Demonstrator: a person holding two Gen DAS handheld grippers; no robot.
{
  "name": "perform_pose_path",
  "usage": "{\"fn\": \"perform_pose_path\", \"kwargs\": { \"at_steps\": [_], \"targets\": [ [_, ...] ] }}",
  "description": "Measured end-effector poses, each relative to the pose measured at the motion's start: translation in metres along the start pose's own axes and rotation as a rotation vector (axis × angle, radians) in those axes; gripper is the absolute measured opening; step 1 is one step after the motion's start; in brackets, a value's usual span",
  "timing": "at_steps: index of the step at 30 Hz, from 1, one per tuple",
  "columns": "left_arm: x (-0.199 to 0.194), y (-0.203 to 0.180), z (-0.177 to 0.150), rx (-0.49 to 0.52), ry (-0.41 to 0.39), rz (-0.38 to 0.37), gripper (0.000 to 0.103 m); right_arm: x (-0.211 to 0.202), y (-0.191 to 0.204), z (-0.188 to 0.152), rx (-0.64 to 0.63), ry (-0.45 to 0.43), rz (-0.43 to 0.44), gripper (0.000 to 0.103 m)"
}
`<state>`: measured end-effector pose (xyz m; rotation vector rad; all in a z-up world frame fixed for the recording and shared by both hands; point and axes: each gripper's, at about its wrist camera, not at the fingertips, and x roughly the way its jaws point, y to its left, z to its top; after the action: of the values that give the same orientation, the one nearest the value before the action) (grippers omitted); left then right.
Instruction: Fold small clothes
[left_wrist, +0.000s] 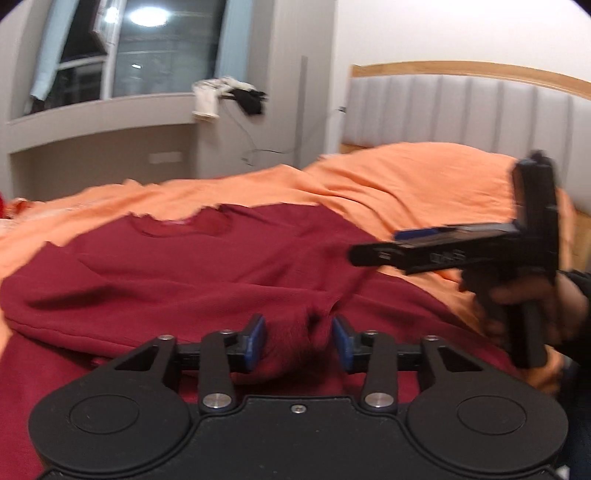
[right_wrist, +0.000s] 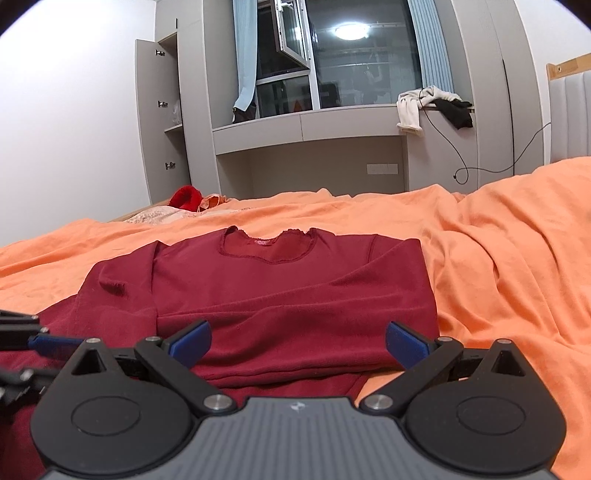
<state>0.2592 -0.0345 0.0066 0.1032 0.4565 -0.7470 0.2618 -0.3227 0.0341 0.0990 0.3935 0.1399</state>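
A dark red long-sleeved top (right_wrist: 280, 284) lies front up on the orange bedspread (right_wrist: 498, 266), neckline away from me, its right sleeve folded across the chest. My left gripper (left_wrist: 298, 341) hangs over the top (left_wrist: 184, 273) with a bunch of red cloth between its blue pads; the pads stand a little apart around it. My right gripper (right_wrist: 297, 341) is wide open and empty just above the top's lower hem. It also shows at the right of the left wrist view (left_wrist: 373, 254), held by a hand.
A padded grey headboard (left_wrist: 461, 110) with a wooden rim stands behind the bed. A window ledge (right_wrist: 314, 122) carries white and black clothes (right_wrist: 432, 103) and a hanging cable. A red item (right_wrist: 184, 197) lies at the bed's far edge.
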Motion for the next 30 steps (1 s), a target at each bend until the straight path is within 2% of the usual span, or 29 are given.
{"fn": "perform_pose_path", "kwargs": {
  "at_steps": [3, 7, 11, 14, 20, 23, 26, 28, 30],
  "targets": [
    [-0.001, -0.005, 0.001, 0.011, 0.015, -0.041, 0.056, 0.001, 0.001, 0.0, 0.002, 0.009, 0.002, 0.103],
    [-0.009, 0.0, 0.006, -0.016, -0.005, -0.028, 0.072, 0.003, 0.004, 0.002, -0.005, 0.014, 0.013, 0.103],
    [-0.022, 0.016, 0.019, -0.071, -0.059, 0.055, 0.087, 0.005, 0.011, 0.006, -0.032, 0.017, 0.032, 0.103],
    [-0.03, 0.033, 0.026, -0.106, -0.097, 0.175, 0.1, 0.006, 0.017, 0.007, -0.061, 0.01, 0.048, 0.103],
    [-0.034, 0.086, 0.034, -0.187, -0.093, 0.443, 0.102, 0.008, 0.035, 0.005, -0.152, 0.005, 0.089, 0.103],
    [-0.031, 0.127, 0.038, -0.292, -0.069, 0.568, 0.102, 0.009, 0.041, 0.003, -0.192, 0.01, 0.094, 0.103],
    [-0.023, 0.172, 0.044, -0.408, -0.01, 0.695, 0.102, 0.013, 0.045, -0.001, -0.214, 0.028, 0.097, 0.103],
    [-0.023, 0.197, 0.045, -0.469, -0.019, 0.707, 0.102, 0.016, 0.046, -0.003, -0.226, 0.04, 0.097, 0.103],
    [-0.022, 0.218, 0.045, -0.526, -0.036, 0.67, 0.102, 0.018, 0.047, -0.004, -0.234, 0.052, 0.098, 0.103]
  ]
}}
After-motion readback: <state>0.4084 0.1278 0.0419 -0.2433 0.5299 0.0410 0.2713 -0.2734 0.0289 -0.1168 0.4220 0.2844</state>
